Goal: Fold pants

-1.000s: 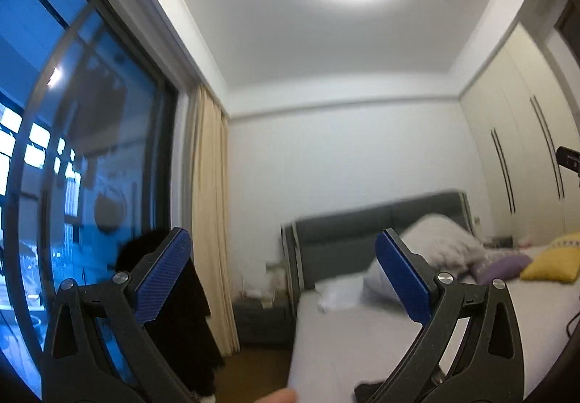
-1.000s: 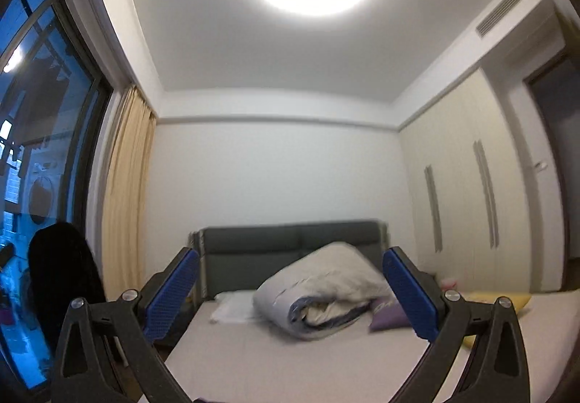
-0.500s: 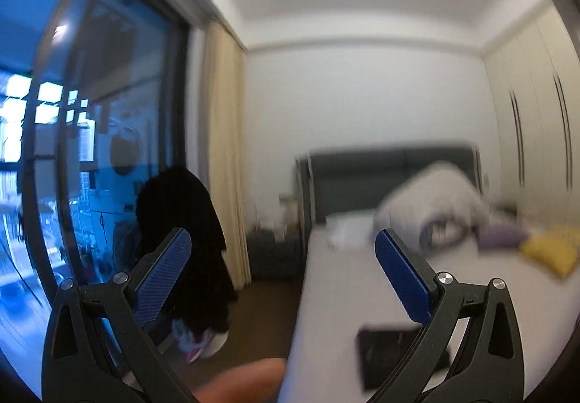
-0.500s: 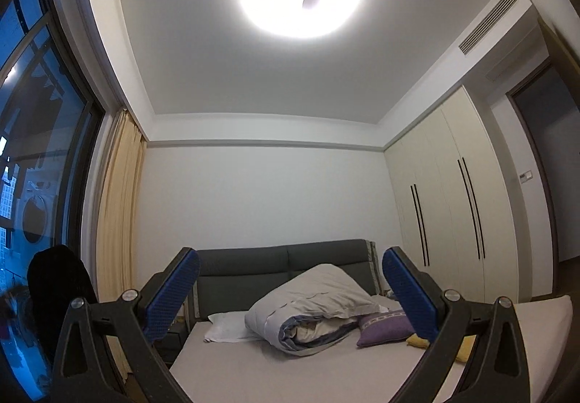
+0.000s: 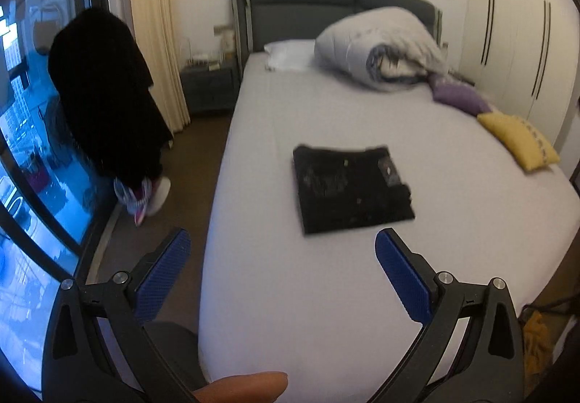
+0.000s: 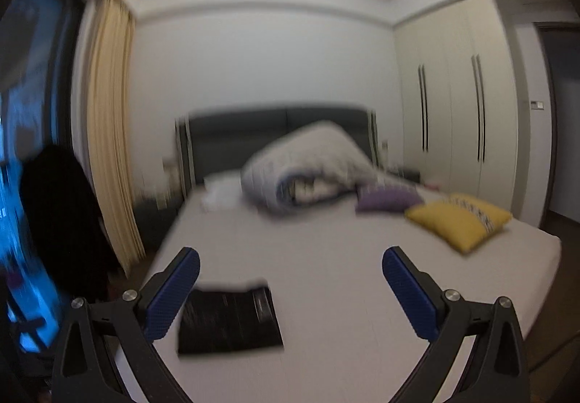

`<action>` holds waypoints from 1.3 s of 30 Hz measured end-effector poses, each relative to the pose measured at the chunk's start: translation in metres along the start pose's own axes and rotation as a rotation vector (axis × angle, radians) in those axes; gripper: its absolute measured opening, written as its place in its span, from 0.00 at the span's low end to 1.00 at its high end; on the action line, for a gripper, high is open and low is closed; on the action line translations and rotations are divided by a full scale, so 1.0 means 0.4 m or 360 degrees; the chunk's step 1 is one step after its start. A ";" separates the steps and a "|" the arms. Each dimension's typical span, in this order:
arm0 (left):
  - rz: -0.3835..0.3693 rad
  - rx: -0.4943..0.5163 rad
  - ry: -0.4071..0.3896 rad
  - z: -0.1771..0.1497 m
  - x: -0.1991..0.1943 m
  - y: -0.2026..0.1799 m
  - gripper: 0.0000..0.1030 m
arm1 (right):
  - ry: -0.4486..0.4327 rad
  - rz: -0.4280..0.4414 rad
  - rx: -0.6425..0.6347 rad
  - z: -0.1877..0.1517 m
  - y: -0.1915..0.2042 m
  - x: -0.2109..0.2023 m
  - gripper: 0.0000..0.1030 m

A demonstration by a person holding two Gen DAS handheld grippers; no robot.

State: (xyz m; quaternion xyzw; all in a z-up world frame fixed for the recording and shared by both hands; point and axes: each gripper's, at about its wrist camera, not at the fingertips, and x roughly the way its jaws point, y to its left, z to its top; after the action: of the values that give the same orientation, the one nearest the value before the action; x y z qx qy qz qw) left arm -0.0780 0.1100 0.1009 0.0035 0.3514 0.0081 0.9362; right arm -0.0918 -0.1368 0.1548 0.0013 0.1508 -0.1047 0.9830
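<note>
Black pants (image 5: 349, 187) lie folded into a flat rectangle on the grey bed (image 5: 290, 279), near its middle. They also show in the right wrist view (image 6: 230, 321), blurred. My left gripper (image 5: 282, 268) is open and empty, held above the foot of the bed, short of the pants. My right gripper (image 6: 290, 288) is open and empty, also in the air in front of the pants, which sit by its left finger.
A rolled duvet (image 5: 377, 47), white pillow (image 5: 288, 53), purple cushion (image 5: 458, 98) and yellow cushion (image 5: 518, 140) lie at the head and right side. A dark garment (image 5: 105, 94) hangs by the window at left. Wardrobe doors (image 6: 453, 105) stand right.
Both grippers have tilted down from the ceiling and wall toward the bed. The folded pants have come into both views. Both jaws stay open.
</note>
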 end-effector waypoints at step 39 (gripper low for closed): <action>-0.0024 -0.0031 0.0308 -0.027 0.248 -0.017 1.00 | 0.0623 0.0106 -0.0103 -0.168 0.090 0.125 1.00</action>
State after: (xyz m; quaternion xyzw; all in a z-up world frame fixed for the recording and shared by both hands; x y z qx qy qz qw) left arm -0.0104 0.1050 0.0275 -0.0090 0.4401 0.0049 0.8979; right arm -0.0576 -0.1094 0.0747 -0.0051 0.3422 -0.0651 0.9374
